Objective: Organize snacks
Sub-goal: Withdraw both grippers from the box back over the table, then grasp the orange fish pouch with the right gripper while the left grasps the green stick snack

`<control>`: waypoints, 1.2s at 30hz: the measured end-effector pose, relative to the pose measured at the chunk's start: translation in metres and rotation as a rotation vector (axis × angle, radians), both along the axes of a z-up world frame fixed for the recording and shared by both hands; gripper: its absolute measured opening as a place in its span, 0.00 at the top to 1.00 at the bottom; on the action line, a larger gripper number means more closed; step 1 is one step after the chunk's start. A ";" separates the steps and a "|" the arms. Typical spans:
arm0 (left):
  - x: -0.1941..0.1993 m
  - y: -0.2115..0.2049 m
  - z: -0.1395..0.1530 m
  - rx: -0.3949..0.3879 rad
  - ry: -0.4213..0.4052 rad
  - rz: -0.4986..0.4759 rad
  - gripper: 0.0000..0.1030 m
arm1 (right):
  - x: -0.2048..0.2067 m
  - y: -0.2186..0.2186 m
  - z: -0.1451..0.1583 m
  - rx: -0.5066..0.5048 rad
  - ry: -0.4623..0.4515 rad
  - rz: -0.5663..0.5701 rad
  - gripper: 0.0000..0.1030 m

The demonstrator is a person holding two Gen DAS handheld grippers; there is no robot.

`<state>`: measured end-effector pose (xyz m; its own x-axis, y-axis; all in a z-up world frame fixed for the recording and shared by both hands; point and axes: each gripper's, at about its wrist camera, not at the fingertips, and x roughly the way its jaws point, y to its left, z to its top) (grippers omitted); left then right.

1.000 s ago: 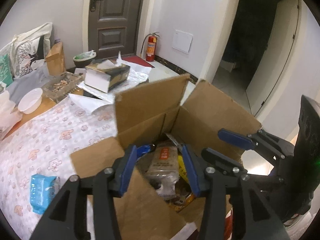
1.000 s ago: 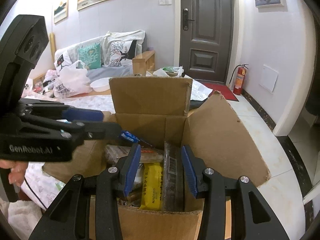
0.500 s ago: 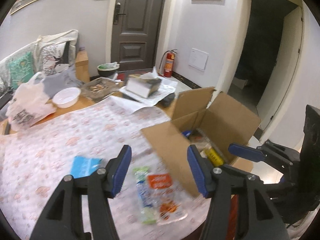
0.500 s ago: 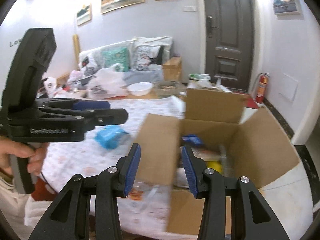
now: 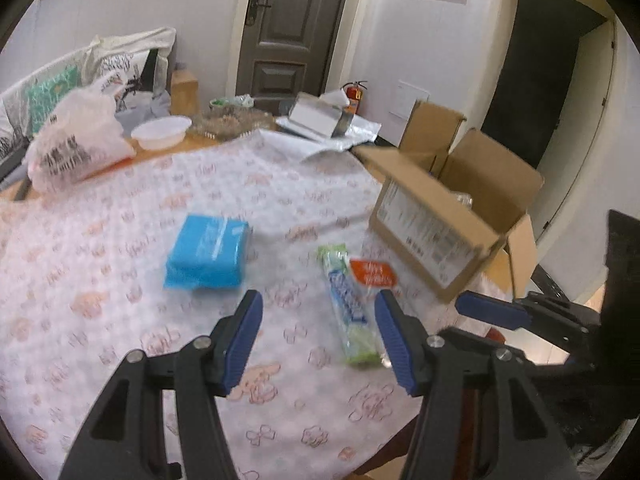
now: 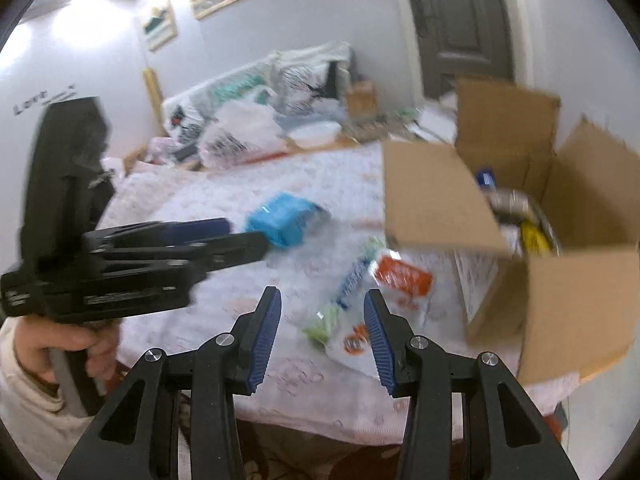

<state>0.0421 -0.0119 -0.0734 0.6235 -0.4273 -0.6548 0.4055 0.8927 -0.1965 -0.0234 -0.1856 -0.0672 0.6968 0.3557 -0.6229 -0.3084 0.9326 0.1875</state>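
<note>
An open cardboard box with several snack packs inside stands at the table's right end. A blue packet, a green and blue stick pack and an orange and white bag lie on the floral tablecloth. My left gripper is open and empty above the cloth, just short of the stick pack. My right gripper is open and empty, near the two packs. Each gripper shows in the other's view, the left and the right.
At the table's far end are a white plastic bag, a white bowl, a tray of snacks and a silver tissue box. A sofa with cushions stands behind. The table's near edge is just below the grippers.
Both grippers have pulled back from over the box to the left and now hover over the tablecloth. The snack pack seen between the left fingers a second ago now lies in the box.
</note>
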 end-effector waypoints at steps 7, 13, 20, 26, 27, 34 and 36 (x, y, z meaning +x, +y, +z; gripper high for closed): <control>0.013 0.003 -0.039 -0.018 0.076 -0.003 0.47 | 0.019 -0.004 -0.047 -0.037 0.062 -0.092 0.42; 0.024 -0.001 -0.052 -0.026 0.102 -0.018 0.47 | 0.031 0.003 -0.064 -0.079 0.066 -0.107 0.36; 0.030 -0.015 -0.057 -0.026 0.118 -0.053 0.47 | 0.032 -0.002 -0.069 -0.105 0.067 -0.136 0.32; 0.031 -0.037 -0.065 -0.007 0.144 -0.095 0.51 | 0.026 -0.008 -0.071 -0.148 0.050 -0.137 0.35; 0.031 -0.042 -0.066 0.000 0.147 -0.101 0.51 | 0.025 -0.010 -0.070 -0.144 0.048 -0.138 0.36; 0.038 -0.068 -0.068 0.063 0.127 -0.095 0.65 | 0.018 -0.018 -0.070 -0.171 0.025 -0.119 0.36; 0.039 -0.077 -0.069 0.108 0.099 -0.084 0.74 | 0.017 -0.020 -0.071 -0.168 0.026 -0.109 0.36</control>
<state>0.0811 -0.0886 -0.1425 0.5187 -0.3987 -0.7563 0.4628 0.8747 -0.1438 -0.0064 -0.2056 -0.1383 0.7084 0.1689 -0.6853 -0.2013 0.9790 0.0332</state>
